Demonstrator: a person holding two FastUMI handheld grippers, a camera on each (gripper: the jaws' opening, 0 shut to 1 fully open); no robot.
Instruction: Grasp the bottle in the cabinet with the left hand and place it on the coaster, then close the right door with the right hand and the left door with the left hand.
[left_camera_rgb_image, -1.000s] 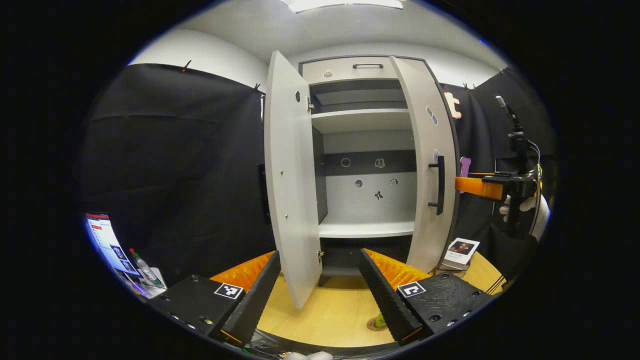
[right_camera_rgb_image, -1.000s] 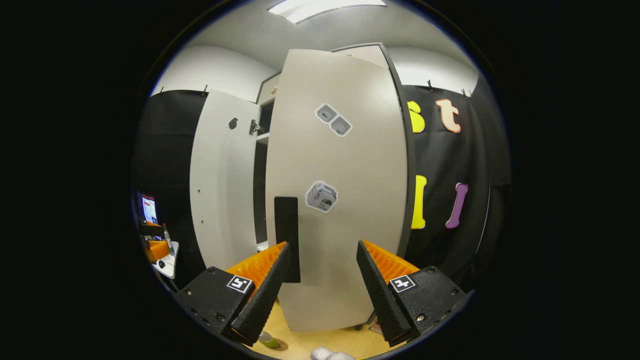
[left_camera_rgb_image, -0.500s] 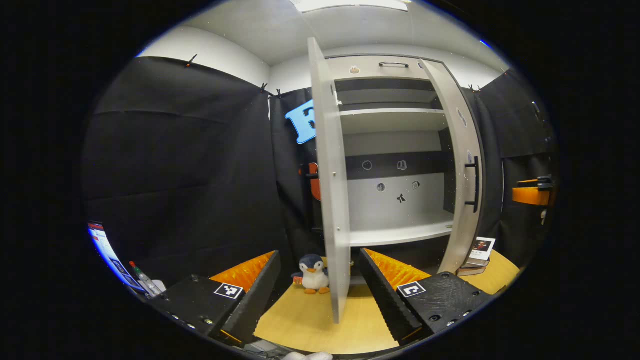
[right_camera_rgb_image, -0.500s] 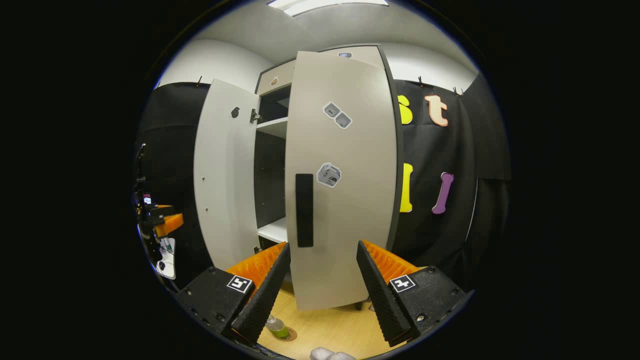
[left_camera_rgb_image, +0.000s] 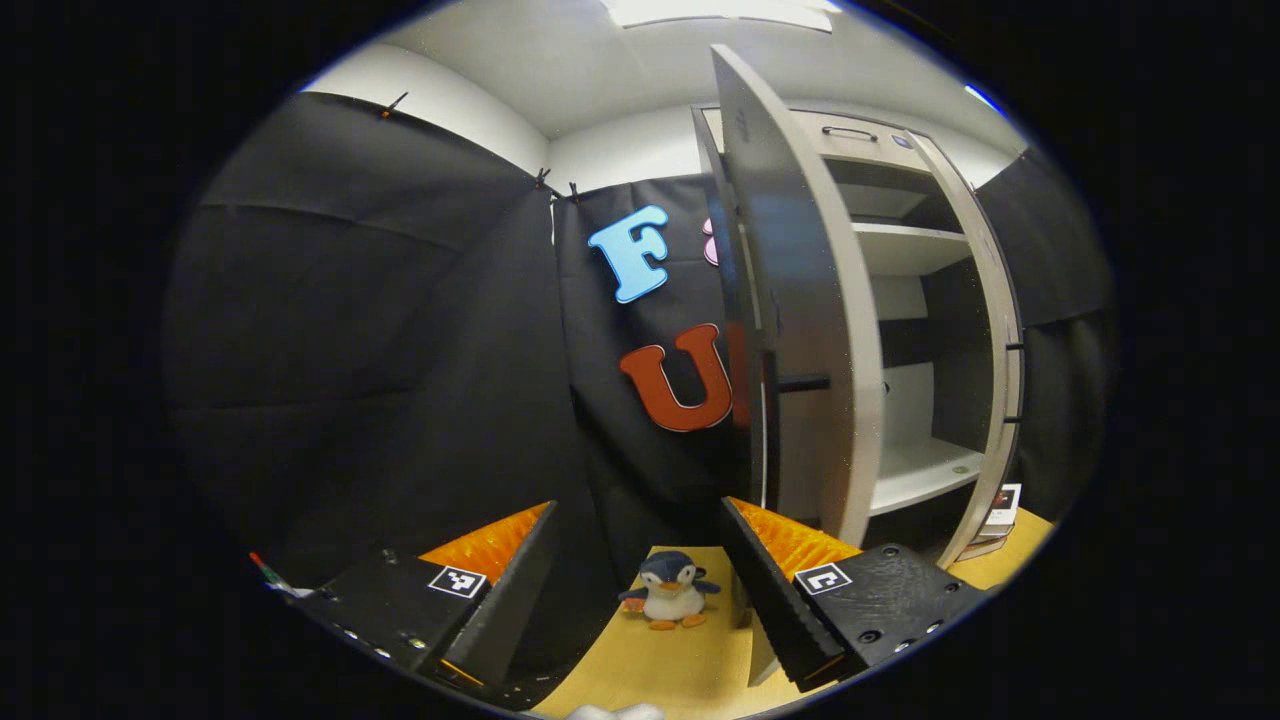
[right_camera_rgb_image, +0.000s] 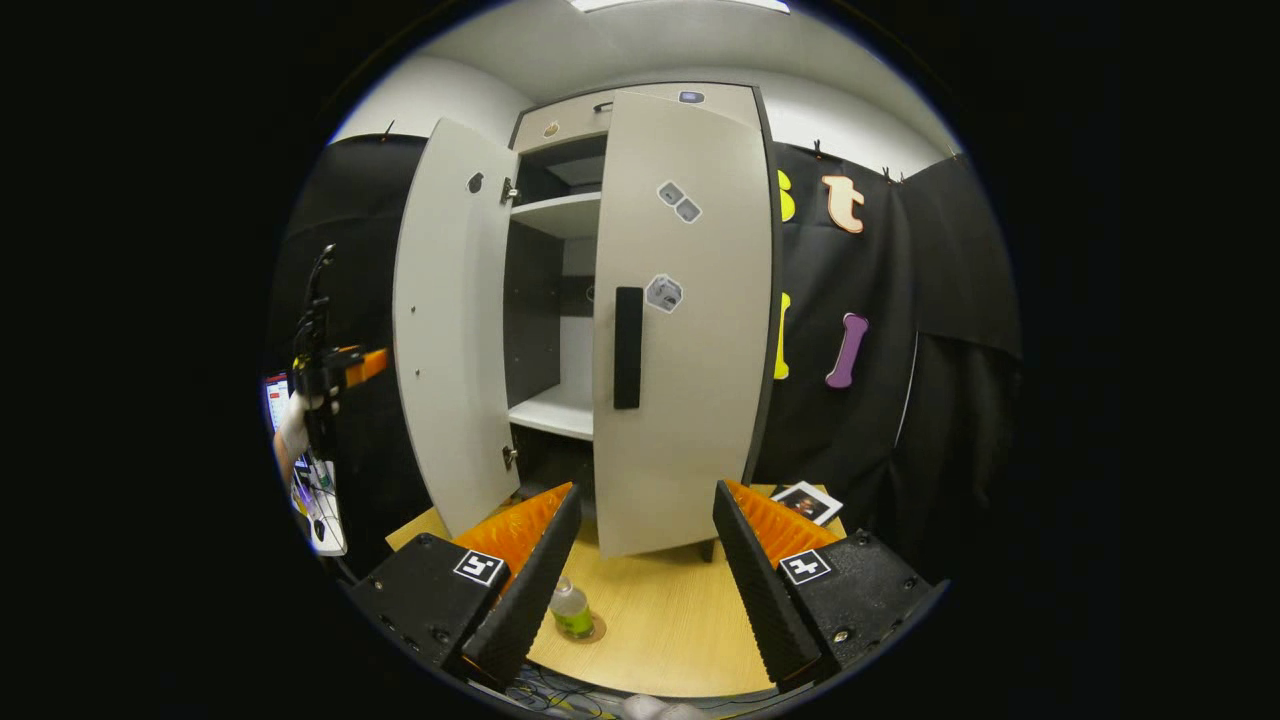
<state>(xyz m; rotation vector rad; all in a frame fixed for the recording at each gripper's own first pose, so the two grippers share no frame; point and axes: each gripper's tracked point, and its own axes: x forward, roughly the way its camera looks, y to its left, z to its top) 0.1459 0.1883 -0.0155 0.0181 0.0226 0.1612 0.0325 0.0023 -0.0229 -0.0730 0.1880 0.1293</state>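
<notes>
Bottle (right_camera_rgb_image: 571, 611) upright on its coaster (right_camera_rgb_image: 592, 630) near the desk's (right_camera_rgb_image: 660, 620) front edge; right door (right_camera_rgb_image: 685, 320) nearly closed, left door (right_camera_rgb_image: 450, 320) wide open with the left gripper (left_camera_rgb_image: 635, 590), fingers apart and empty, behind its outer face, nearer than the spread, empty right gripper (right_camera_rgb_image: 640, 590).

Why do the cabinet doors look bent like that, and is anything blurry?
Fisheye lens: in the right gripper view the right door and left door bow outward though really flat. In the left gripper view the left door is motion-smeared and curved; the penguin toy stays fairly sharp. Ceiling light glares at the top of both views.
</notes>
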